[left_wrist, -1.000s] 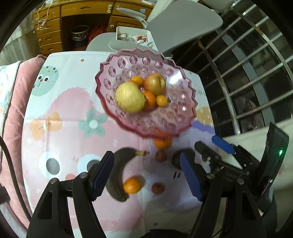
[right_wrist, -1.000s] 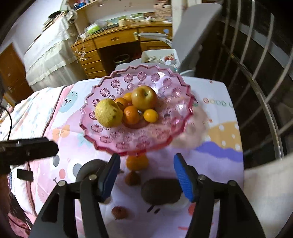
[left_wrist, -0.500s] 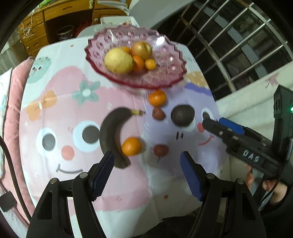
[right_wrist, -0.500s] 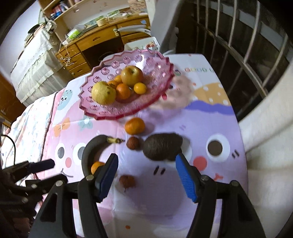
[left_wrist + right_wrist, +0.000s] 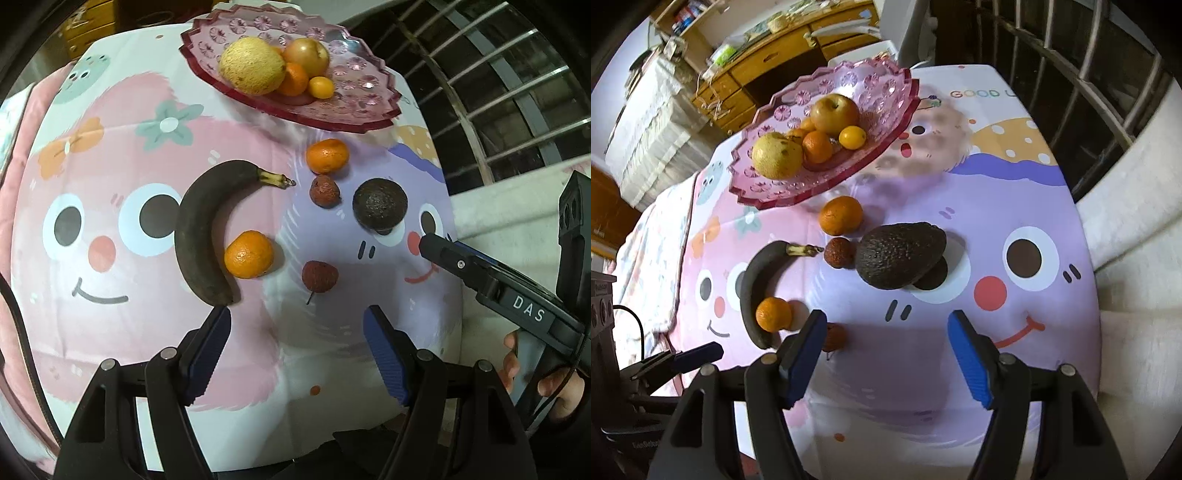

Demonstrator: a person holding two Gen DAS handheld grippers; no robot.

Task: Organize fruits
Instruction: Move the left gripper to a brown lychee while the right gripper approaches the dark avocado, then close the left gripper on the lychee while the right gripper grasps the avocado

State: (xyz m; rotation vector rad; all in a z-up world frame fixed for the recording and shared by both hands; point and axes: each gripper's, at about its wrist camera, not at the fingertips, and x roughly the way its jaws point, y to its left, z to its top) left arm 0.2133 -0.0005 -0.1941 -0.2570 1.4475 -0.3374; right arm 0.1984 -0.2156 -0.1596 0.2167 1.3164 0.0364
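Both grippers hang empty above the tabletop (image 5: 1015, 192), left gripper (image 5: 297, 332) with jaws spread, right gripper (image 5: 886, 338) with jaws opening toward the avocado (image 5: 899, 254), since loose fruit lies beside the pink dish (image 5: 886, 107).

Behind the table covered by a pink and lilac cartoon-face cloth (image 5: 960, 229) stands a wooden desk with drawers (image 5: 775, 70) — cluttered on top — beside a grey chair (image 5: 908, 33), with dark window bars (image 5: 1082, 96) at right.

Even indoor light, soft shadows beside the fruit, glare on the pink bowl (image 5: 886, 110), strong fisheye bending, dark corners.
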